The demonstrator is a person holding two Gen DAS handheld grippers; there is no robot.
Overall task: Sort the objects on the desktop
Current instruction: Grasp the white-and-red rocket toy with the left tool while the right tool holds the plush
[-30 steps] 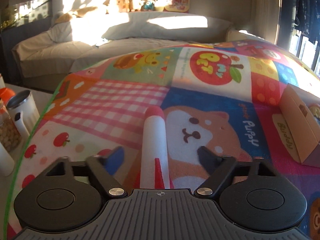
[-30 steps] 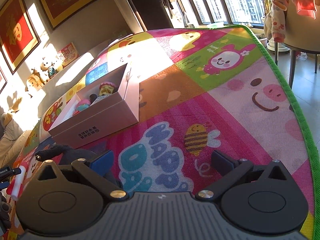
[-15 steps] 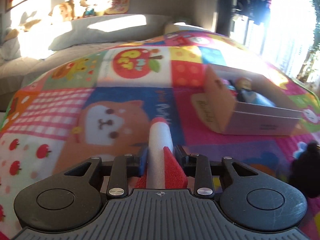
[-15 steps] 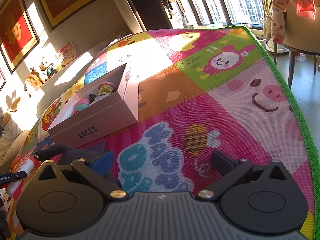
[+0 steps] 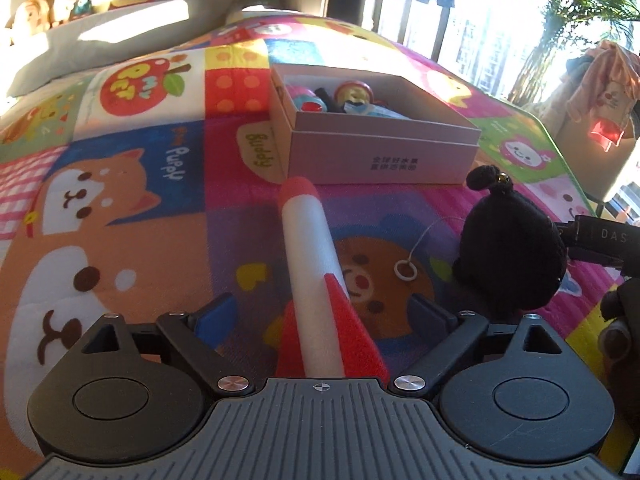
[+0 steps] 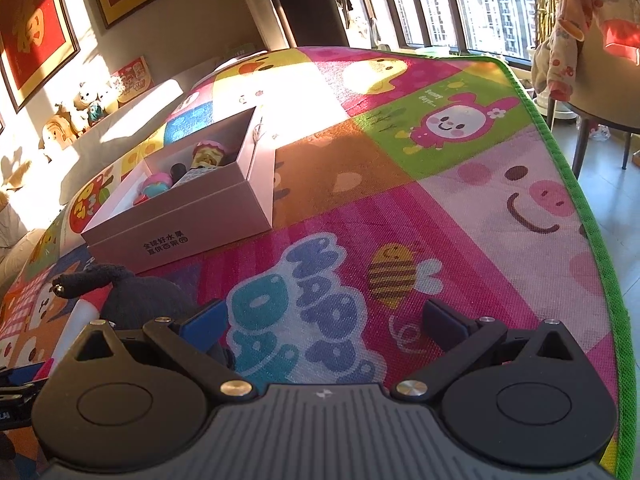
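A white foam rocket with a red tip and red fins lies on the colourful mat between the wide-open fingers of my left gripper; the fingers do not touch it. Its nose points at a pink box that holds several small toys. A black knitted pouch with a white ring on a cord sits to the right of the rocket. My right gripper is open and empty over the mat; the pouch is at its left finger, and the box lies ahead to the left.
The play mat has a green edge on the right, with floor and a chair beyond. A grey sofa with plush toys runs behind the mat. The right gripper's body shows at the right edge of the left wrist view.
My left gripper was shut on the rocket half a second ago and has opened, and the view has swung right towards the box. The right gripper has hardly moved.
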